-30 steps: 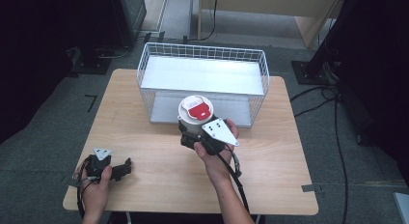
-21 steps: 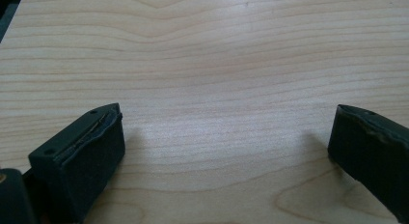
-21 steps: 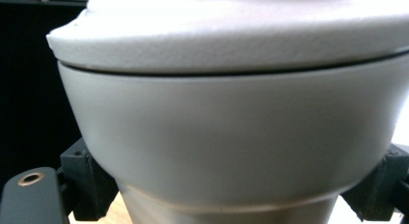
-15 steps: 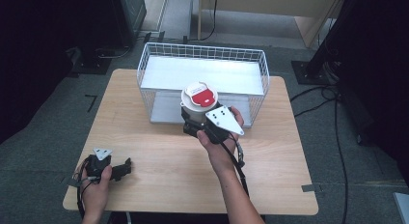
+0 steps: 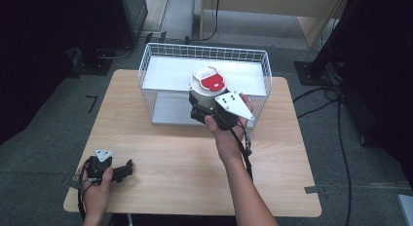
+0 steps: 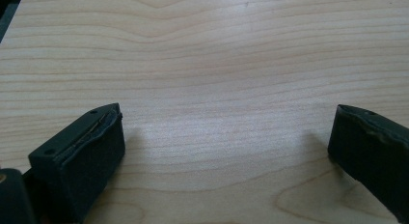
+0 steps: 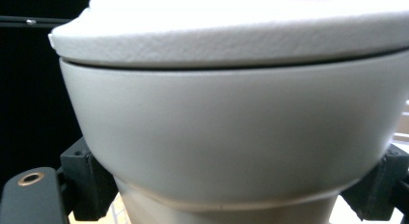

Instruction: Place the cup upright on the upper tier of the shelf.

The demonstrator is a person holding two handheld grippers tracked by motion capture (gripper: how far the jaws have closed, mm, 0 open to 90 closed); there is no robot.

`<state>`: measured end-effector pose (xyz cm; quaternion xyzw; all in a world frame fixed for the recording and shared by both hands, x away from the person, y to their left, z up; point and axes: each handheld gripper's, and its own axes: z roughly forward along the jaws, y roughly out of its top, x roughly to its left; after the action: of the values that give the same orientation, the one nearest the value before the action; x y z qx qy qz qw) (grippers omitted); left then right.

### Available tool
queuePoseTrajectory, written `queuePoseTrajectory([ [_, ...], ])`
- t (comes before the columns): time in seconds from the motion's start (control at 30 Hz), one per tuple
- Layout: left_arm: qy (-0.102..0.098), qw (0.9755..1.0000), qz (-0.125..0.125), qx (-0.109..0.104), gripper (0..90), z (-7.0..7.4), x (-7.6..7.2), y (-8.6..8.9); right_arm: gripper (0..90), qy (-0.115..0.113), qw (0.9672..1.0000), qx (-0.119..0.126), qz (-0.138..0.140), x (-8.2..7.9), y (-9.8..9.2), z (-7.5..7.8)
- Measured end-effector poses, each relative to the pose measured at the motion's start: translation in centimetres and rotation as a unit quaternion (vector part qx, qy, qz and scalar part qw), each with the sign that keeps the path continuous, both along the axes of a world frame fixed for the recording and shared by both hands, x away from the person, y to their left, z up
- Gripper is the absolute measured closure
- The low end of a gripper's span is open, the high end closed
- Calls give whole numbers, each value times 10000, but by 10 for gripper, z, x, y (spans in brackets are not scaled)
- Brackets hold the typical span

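A grey cup with a white lid and a red label (image 5: 209,84) is held up in the air over the front edge of the white wire basket (image 5: 160,55). My right gripper (image 5: 207,111) is shut on the cup's lower body. In the right gripper view the cup (image 7: 231,127) looms large between the two black jaws. My left gripper (image 5: 124,168) rests on the wooden table (image 5: 160,153) near its front left corner, held by a hand. In the left gripper view its jaws stand wide open over bare wood (image 6: 217,89), with nothing between them.
The wire basket stands at the back middle of the table, its white floor (image 5: 170,70) bare. A cable (image 5: 243,148) trails from the right gripper along the forearm. Dark stands and cables lie on the floor around the table.
My right gripper has carried the cup up and away from me, from above the table in front of the basket to over the basket's front edge. The left gripper has stayed put.
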<state>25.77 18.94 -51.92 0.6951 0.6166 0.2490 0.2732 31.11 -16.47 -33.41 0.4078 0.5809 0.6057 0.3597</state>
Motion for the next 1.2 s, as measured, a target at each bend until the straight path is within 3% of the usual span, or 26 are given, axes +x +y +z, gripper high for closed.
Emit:
queuePoseTrajectory([
  [0.57,14,10000,-11,4,0,0,0,0,108,-133,9995,-153,-260,34,-11,25],
  [1.2,4,10000,-6,1,0,0,0,0,108,156,9970,-199,-732,88,-21,27],
])
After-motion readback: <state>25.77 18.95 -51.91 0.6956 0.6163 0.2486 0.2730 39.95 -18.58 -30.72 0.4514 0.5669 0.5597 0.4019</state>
